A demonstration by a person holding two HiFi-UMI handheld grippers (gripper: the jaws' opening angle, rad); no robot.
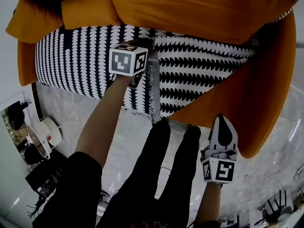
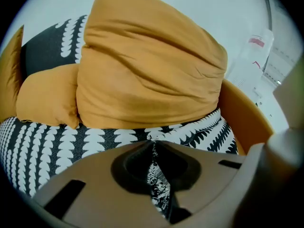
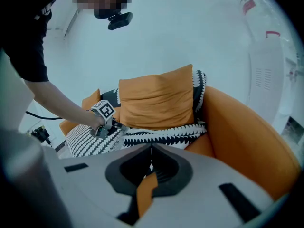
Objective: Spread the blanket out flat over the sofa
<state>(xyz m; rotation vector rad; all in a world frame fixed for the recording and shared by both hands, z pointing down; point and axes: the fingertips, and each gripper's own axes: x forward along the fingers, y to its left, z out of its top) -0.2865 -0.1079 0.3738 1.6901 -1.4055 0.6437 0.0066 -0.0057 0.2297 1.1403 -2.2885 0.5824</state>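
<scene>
A black-and-white patterned blanket (image 1: 190,70) lies across the seat of the orange sofa (image 1: 266,103), with a raised fold running down its middle to the front edge. My left gripper (image 1: 145,42) is over that fold near the back cushions. In the left gripper view its jaws (image 2: 153,144) pinch a ridge of the patterned blanket (image 2: 47,146). My right gripper (image 1: 221,120) hangs shut by the sofa's right front arm, apart from the blanket. In the right gripper view its jaws (image 3: 151,148) meet, and only sofa orange shows through the slit below.
A large orange cushion (image 1: 190,8) and a smaller one (image 1: 90,8) lean against the sofa back. The person's dark legs (image 1: 156,175) stand on the marble floor in front. A lamp and clutter (image 1: 40,137) sit at the left. A white appliance (image 3: 266,75) stands behind the sofa's right arm.
</scene>
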